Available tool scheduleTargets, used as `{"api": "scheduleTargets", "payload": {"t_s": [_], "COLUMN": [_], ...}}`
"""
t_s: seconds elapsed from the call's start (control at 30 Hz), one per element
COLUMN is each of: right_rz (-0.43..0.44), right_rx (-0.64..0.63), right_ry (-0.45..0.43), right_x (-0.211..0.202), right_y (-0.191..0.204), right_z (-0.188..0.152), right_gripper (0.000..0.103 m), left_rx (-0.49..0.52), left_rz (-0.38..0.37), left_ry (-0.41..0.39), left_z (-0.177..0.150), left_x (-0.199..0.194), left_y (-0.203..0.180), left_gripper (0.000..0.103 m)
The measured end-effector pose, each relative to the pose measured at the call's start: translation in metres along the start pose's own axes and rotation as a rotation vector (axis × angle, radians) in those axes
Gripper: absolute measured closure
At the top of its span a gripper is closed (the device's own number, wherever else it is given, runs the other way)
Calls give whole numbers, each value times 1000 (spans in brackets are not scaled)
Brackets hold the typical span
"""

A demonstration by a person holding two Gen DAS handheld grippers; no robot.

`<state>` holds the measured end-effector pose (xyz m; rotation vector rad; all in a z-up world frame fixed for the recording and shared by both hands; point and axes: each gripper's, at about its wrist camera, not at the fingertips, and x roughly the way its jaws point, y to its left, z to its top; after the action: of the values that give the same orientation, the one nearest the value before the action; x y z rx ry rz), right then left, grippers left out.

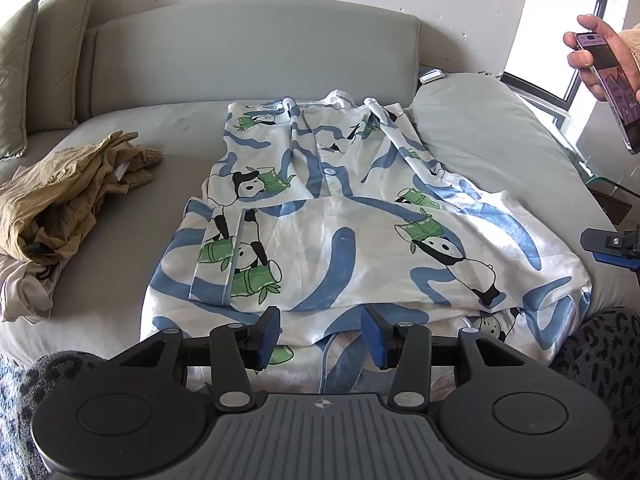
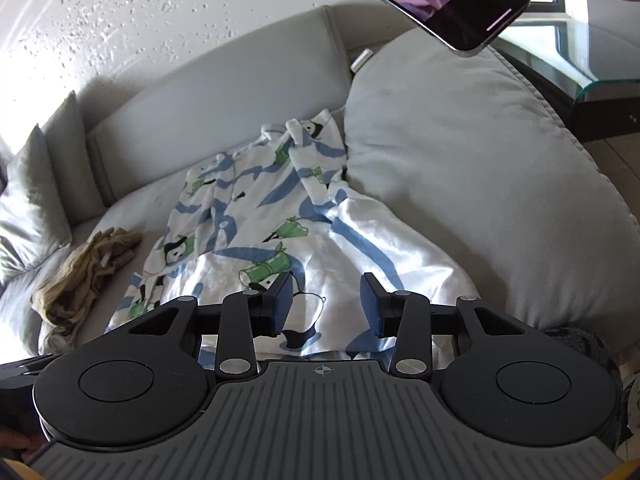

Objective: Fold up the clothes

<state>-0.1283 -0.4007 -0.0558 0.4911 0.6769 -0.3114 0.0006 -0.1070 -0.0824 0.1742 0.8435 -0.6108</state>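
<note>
Pajama shirt point(image 1: 340, 216) with panda print lies spread on the sofa point(image 1: 120, 216), just right of a tan clothes heap point(image 1: 68, 196). Left gripper point(image 1: 320, 336) and right gripper point(image 2: 326, 306) hover over its near hem, jaws partly apart, holding nothing.

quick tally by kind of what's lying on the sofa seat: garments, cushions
Garments: 3 (panda-print pajama top, tan garment, pale garment)
Cushions: 3 (large grey cushion, two upright cushions)
Total: 6
</note>
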Motion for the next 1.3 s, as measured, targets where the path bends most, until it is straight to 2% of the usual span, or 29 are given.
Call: {"api": "scheduleTargets", "payload": {"t_s": [0.47, 0.8, 1.3], "right_rz": [-3, -3, 1], "right_rx": [-16, -71, -73], "right_ry": [-9, -36, -22], "right_x": [-2, -3, 0], "right_y": [5, 20, 22], "right_z": [-1, 5, 2], "right_gripper": [59, 59, 59], "left_rx": [4, -20, -22], "left_rz": [-2, -5, -6], "left_ry": [-14, -31, -31], "left_z": [3, 6, 4], "left_x": [-4, -6, -6], "left_y": [-1, 6, 6], "left_gripper": [59, 59, 59]}}
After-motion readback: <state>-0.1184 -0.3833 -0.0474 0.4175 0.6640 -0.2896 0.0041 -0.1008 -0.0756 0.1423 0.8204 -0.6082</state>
